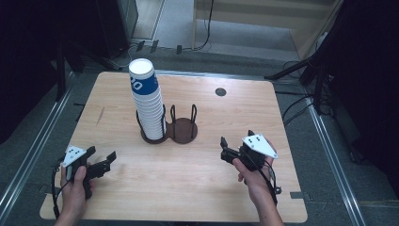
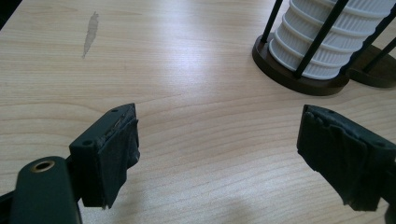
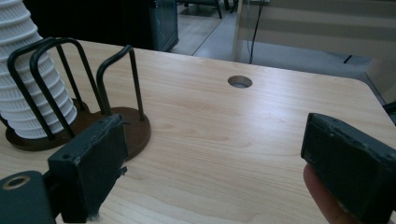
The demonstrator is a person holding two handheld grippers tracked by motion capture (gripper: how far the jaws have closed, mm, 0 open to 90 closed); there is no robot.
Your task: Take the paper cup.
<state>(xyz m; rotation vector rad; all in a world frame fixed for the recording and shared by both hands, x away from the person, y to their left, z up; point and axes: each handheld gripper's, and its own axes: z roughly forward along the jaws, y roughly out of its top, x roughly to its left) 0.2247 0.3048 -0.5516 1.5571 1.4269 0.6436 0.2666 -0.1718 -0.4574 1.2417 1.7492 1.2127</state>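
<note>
white cup stack, blue top cup in high view

High view overhead, gripper views low (close), all sharing cup stack

A cup holder is placed near the middle of the desk. A stack of cups is seated in its left compartment. A cable hole is found behind it, toward the far right corner.
</note>
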